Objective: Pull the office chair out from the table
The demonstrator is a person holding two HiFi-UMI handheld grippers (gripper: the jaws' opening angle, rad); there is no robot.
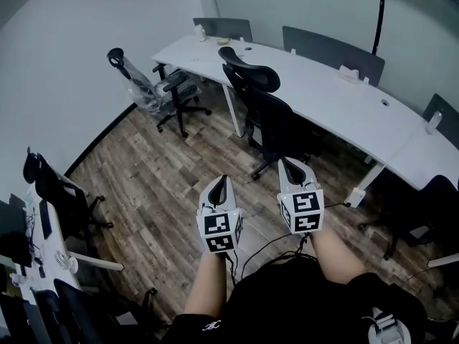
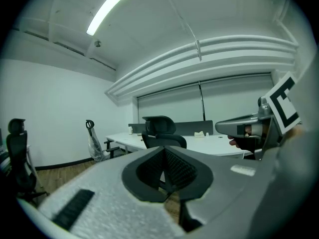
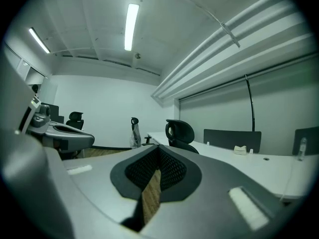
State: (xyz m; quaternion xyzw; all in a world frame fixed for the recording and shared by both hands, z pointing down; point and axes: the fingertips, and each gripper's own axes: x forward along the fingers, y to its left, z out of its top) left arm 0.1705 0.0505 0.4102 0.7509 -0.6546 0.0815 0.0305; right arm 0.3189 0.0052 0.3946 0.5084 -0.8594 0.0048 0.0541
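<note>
A black office chair (image 1: 262, 110) with a headrest stands tucked against the long curved white table (image 1: 337, 99), its back towards me. The same chair shows in the left gripper view (image 2: 160, 131) and in the right gripper view (image 3: 180, 133). My left gripper (image 1: 221, 180) and right gripper (image 1: 287, 163) are held side by side over the wooden floor, well short of the chair, pointing at it. Both are shut with nothing between the pads, as the left gripper (image 2: 163, 154) and right gripper (image 3: 158, 154) show in their own views.
A plastic-wrapped chair (image 1: 152, 88) stands at the table's left end. Another black chair (image 1: 429, 210) sits at the right. A desk with a black chair (image 1: 61, 192) is at my left. A white box (image 1: 355, 196) and cables lie on the floor near the table leg.
</note>
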